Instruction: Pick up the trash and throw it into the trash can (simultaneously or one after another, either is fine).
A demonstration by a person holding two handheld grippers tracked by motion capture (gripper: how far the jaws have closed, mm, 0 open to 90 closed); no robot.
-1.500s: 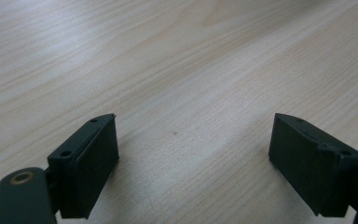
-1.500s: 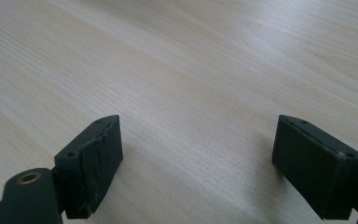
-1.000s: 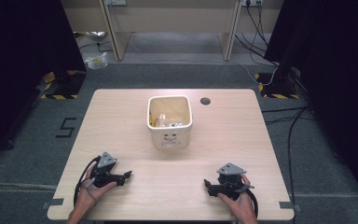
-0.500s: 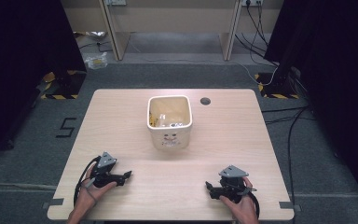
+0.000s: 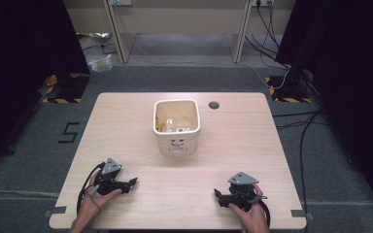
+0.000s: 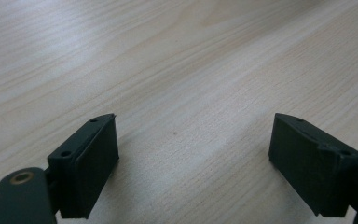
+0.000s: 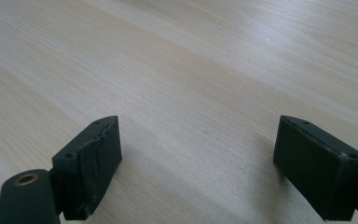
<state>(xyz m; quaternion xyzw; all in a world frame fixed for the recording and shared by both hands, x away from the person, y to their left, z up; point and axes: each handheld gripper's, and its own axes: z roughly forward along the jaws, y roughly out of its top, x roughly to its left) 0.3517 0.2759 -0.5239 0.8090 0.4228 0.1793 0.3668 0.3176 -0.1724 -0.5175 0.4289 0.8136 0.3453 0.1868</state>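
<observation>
One cream bin [image 5: 177, 128] is counted mid-counter [image 5: 126, 121]. Two grippers are seen nearer than it: left gripper [image 5: 132, 181], right gripper [image 5: 217, 193]. One round hole [image 5: 213, 104] is noted beyond the bin.

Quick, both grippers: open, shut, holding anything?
Left gripper: open, empty, over the table.
Right gripper: open, empty, over the table.

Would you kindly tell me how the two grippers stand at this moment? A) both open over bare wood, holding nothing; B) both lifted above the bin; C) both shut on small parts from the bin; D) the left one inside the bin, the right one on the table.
A: the left gripper and the right gripper each show jaws spread wide over the bare table, well short of the cream bin.
</observation>
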